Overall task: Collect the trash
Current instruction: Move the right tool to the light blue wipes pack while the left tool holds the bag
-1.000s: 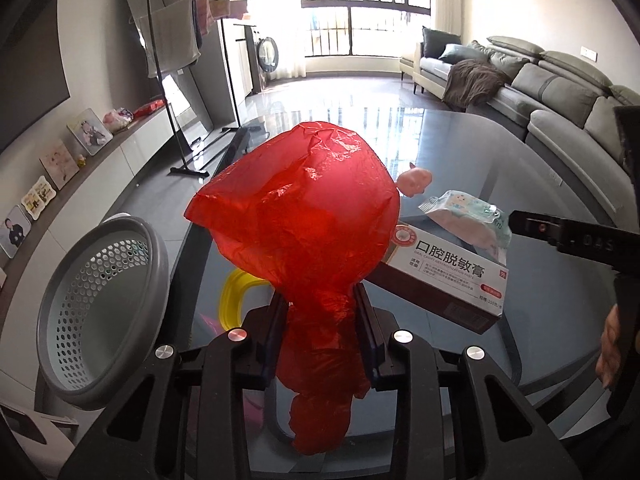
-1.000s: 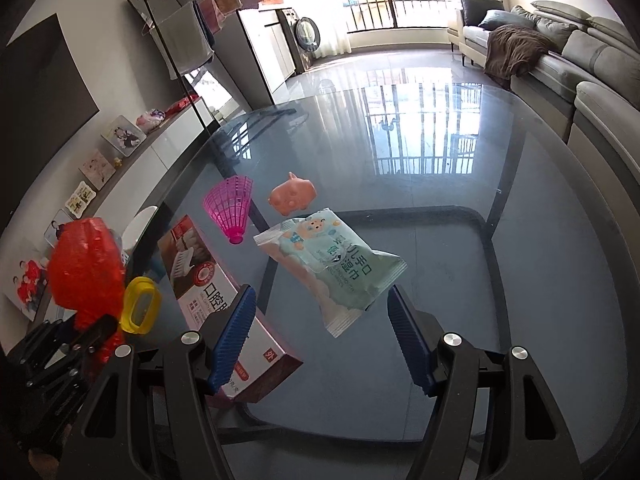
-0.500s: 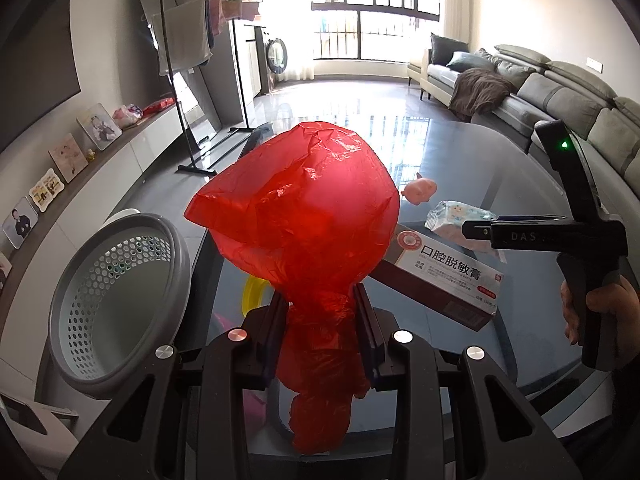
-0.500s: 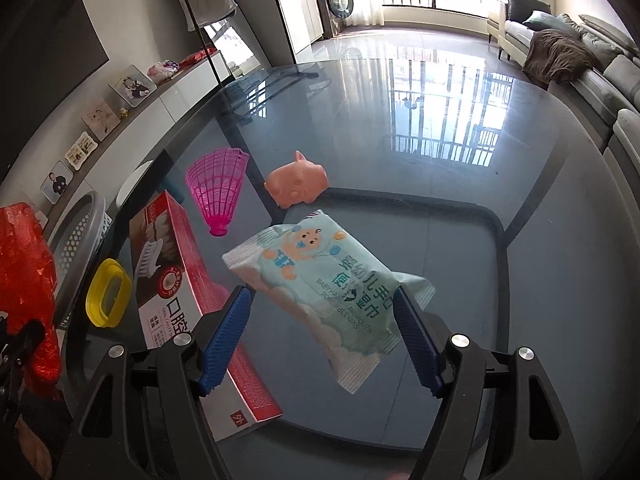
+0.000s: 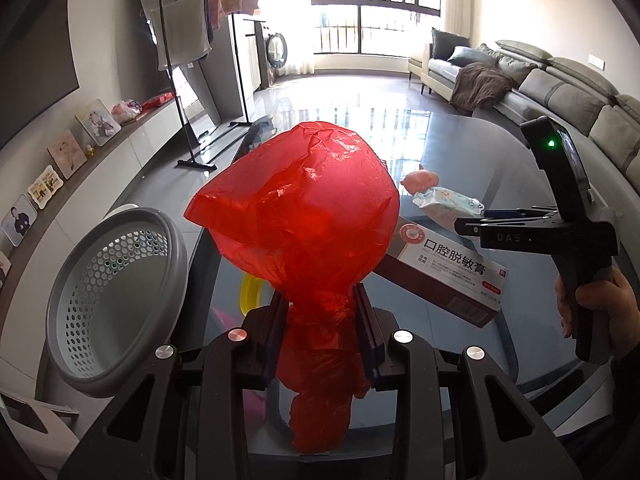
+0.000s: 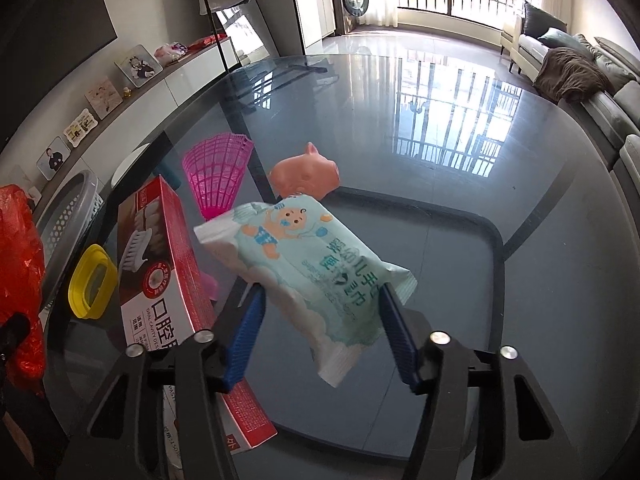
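while your left gripper (image 5: 320,312) is pinching the neck of the red plastic bag (image 5: 296,216) between its closed jaws, the bag's puffed body is billowing up ahead of the fingers, over the near edge of the glass table (image 6: 440,140). off to the left of that, beside the table, the grey perforated basket (image 5: 116,304) is standing with its mouth tipped toward you. moving right along the tabletop, the yellow ring (image 6: 92,282) is lying just beside the red and white toothpaste box (image 6: 168,264), and the pink shuttlecock (image 6: 218,174) and the pink toy pig (image 6: 306,176) are sitting behind them. further right, your right gripper (image 6: 322,322) is closing its blue pads around the pale green wipes packet (image 6: 312,276); the packet is lying between them on the glass, and both pads are meeting its sides. your right hand (image 5: 600,304) is wrapping the handle.
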`<action>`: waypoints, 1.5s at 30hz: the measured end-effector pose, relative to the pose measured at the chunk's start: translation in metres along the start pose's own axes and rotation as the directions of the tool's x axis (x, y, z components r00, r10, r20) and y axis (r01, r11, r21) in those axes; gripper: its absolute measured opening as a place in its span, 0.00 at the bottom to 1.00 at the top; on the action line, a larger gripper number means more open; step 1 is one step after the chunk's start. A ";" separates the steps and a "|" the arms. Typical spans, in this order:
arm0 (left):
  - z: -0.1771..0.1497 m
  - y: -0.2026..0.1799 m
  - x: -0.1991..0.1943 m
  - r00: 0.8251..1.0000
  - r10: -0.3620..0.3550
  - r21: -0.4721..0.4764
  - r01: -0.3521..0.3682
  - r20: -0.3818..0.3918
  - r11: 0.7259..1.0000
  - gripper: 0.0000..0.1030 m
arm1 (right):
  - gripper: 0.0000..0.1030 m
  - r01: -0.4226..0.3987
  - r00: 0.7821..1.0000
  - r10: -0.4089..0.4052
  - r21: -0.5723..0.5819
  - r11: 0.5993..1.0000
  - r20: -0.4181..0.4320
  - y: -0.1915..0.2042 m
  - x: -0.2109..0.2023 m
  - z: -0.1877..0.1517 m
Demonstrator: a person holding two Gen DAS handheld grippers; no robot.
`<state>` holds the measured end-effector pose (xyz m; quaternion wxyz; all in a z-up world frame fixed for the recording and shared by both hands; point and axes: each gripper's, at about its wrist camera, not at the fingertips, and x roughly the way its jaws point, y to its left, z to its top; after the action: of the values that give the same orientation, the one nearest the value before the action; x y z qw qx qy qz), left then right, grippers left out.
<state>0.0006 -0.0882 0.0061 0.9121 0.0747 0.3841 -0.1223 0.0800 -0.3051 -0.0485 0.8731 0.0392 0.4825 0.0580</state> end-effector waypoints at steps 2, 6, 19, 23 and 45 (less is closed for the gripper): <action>0.000 0.002 -0.001 1.000 0.001 -0.007 -0.001 0.003 1.000 0.31 | 0.39 -0.002 1.000 0.002 0.004 1.000 0.010 0.002 -0.002 0.000; -0.001 0.011 -0.002 1.000 0.009 -0.024 -0.009 0.007 1.000 0.31 | 0.25 -0.003 1.000 0.003 0.013 1.000 0.031 0.004 -0.010 -0.001; -0.003 0.040 -0.009 0.999 0.030 -0.074 -0.029 0.022 0.997 0.31 | 0.09 -0.023 0.998 0.021 0.034 0.999 0.063 0.009 -0.029 -0.006; -0.004 0.043 -0.010 0.999 0.033 -0.078 -0.031 0.025 0.996 0.31 | 0.09 -0.032 0.996 0.029 0.038 0.999 0.080 0.006 -0.039 -0.004; -0.001 0.044 -0.004 1.000 0.029 -0.076 -0.028 0.009 0.997 0.31 | 0.78 -0.110 0.994 0.104 -0.199 0.974 -0.041 0.017 0.001 0.031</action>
<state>0.0100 -0.0457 0.0102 0.9179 0.0451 0.3827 -0.0952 0.1053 -0.2885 -0.0309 0.8609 -0.0240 0.4845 0.1538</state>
